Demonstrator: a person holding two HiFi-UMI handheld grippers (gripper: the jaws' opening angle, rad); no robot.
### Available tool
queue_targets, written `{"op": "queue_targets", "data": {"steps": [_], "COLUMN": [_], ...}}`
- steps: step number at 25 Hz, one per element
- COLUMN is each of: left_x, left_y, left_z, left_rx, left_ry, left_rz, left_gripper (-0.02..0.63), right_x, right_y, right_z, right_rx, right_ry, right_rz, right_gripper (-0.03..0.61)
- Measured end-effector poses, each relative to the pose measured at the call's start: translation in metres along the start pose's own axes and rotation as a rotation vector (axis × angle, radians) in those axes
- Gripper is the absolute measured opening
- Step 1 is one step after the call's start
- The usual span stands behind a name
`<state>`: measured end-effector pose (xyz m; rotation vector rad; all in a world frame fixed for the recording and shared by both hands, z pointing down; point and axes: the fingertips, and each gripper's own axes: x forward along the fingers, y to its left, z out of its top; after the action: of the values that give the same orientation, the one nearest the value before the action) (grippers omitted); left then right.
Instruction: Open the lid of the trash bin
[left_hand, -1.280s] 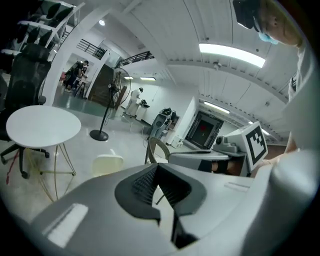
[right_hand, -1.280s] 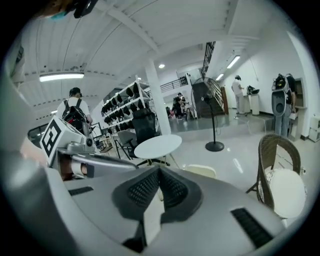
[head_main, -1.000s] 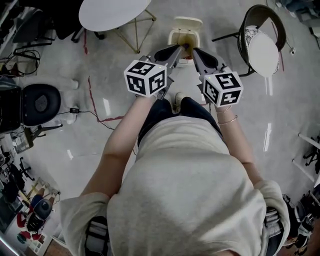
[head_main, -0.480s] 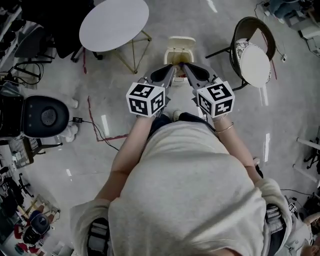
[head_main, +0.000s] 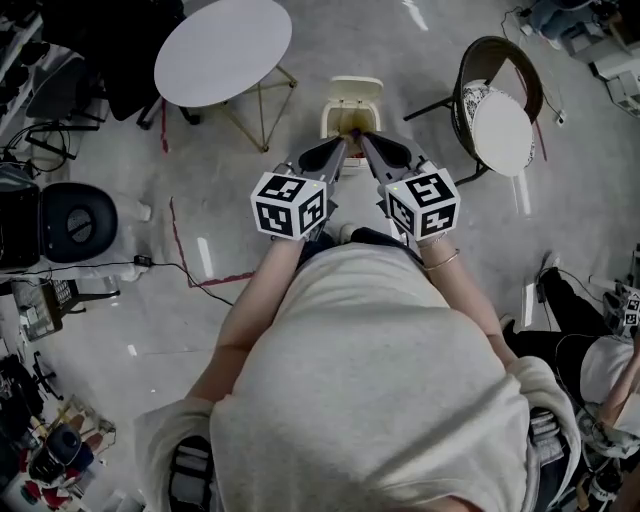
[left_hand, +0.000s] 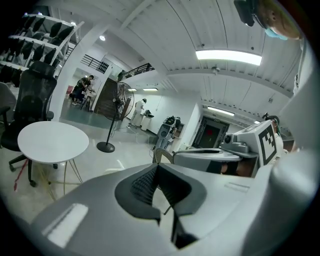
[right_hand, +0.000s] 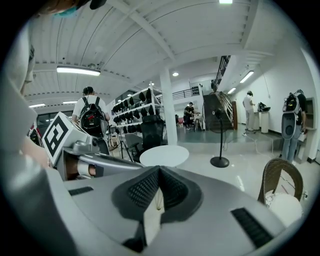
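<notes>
Trash bin (head_main: 352, 104) stands on the floor straight ahead of the person, between the round white table (head_main: 222, 48) and the wicker chair (head_main: 500, 110). Lid (head_main: 356, 87) looks tipped up at the far side, with a brownish opening showing below it. The bin is small in the head view, so full opening cannot be confirmed.

Left hand-held gripper (head_main: 338, 148): jaws together, ribbed pads meeting at the tips, nothing between them. Right hand-held gripper (head_main: 368, 146): likewise closed and empty. The 2 tips converge over the bin's near rim in the head view; their height above it cannot be told. Both gripper views look level across the room and show no bin.

Judgement: the lid is probably up, and the step in hand is confirming it rests fully back. If it does not, bring 1 closed tip under the lid's front edge and push up and back along the hinge arc. Go slowly, since a light bin may slide or tip. The other gripper can steady the rim.
</notes>
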<state>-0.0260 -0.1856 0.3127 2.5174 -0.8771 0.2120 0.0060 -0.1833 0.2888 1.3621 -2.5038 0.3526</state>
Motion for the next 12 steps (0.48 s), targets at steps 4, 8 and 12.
{"op": "queue_targets", "data": {"steps": [4, 8, 12], "left_x": [-0.0031, -0.0045, -0.0074], "left_y": [0.0012, 0.002, 0.0038], "left_z": [0.0016, -0.0007, -0.0013], "left_rx": [0.014, 0.013, 0.013], "left_ry": [-0.012, -0.014, -0.007], "left_rz": [0.024, 0.026, 0.025], "left_gripper": [0.006, 0.006, 0.006], "right_x": [-0.0011, 0.0019, 0.0045], "right_y": [0.0053, 0.0067, 0.0076], "right_z": [-0.0008, -0.0038, -0.0019], "right_rx": [-0.013, -0.012, -0.005], "right_ry": [0.001, 0.01, 0.009], "right_rz": [0.01, 0.01, 0.002], "right_gripper": [0.008, 0.008, 0.008]}}
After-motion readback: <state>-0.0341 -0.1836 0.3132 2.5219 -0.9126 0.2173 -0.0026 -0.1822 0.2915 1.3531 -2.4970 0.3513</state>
